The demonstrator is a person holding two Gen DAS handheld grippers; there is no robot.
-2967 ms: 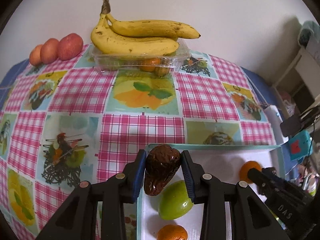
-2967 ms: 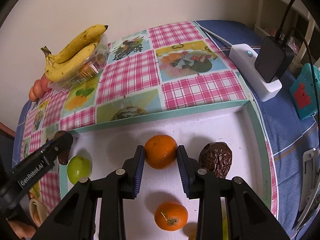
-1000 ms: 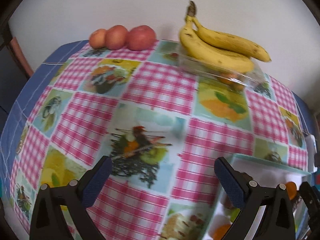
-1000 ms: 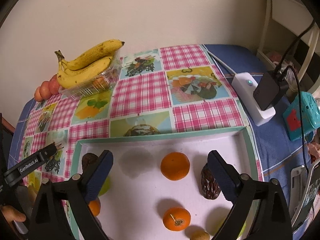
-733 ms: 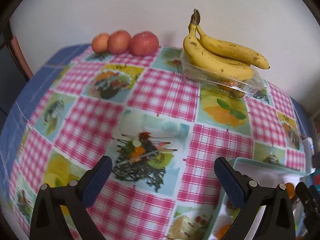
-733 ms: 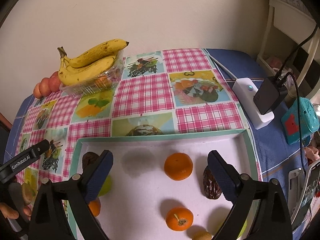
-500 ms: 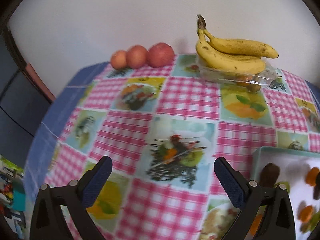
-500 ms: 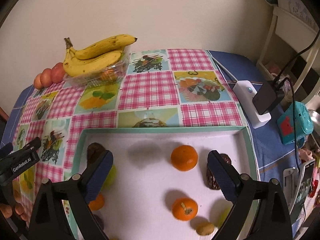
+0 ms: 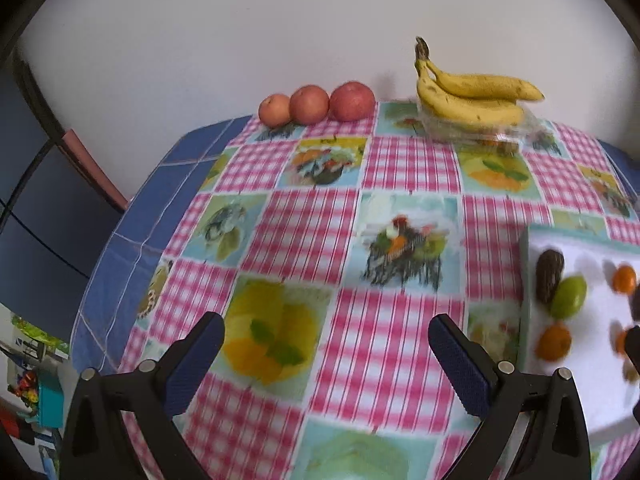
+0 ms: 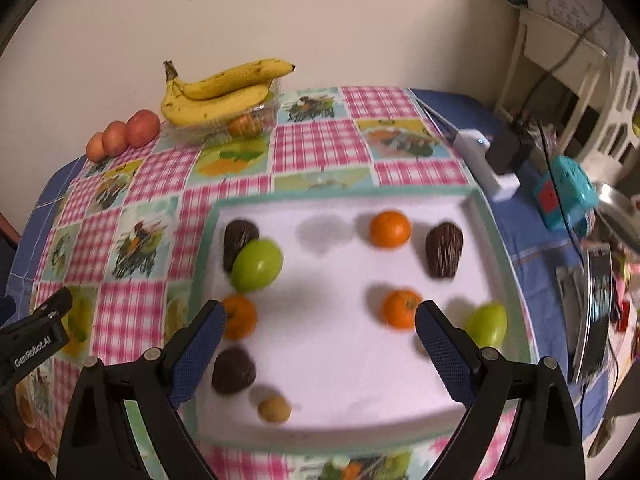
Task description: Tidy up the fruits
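A white tray with a teal rim [image 10: 340, 196] lies on the checked tablecloth. In it are several oranges [image 10: 390, 229], two green fruits [image 10: 256, 265], dark brown wrinkled fruits [image 10: 444, 250] and a small tan fruit [image 10: 274, 409]. My right gripper [image 10: 320, 338] hangs open above the tray's near half, holding nothing. My left gripper [image 9: 326, 354] is open over bare tablecloth, left of the tray [image 9: 528, 264]. A banana bunch [image 9: 472, 98] rests on a clear plastic box [image 9: 476, 134] by the wall. Three red apples [image 9: 316, 104] sit in a row to its left.
A white power strip with a black adapter [image 10: 494, 156] and a teal box [image 10: 564, 192] lie right of the tray on blue cloth. A white shelf [image 10: 568, 56] stands at the far right. The table's left edge [image 9: 120, 240] drops off to a dark floor.
Both grippers let go of their fruit and opened wide: the dark fruit and an orange now lie in the tray. Both have pulled back and up; the left one swung left.
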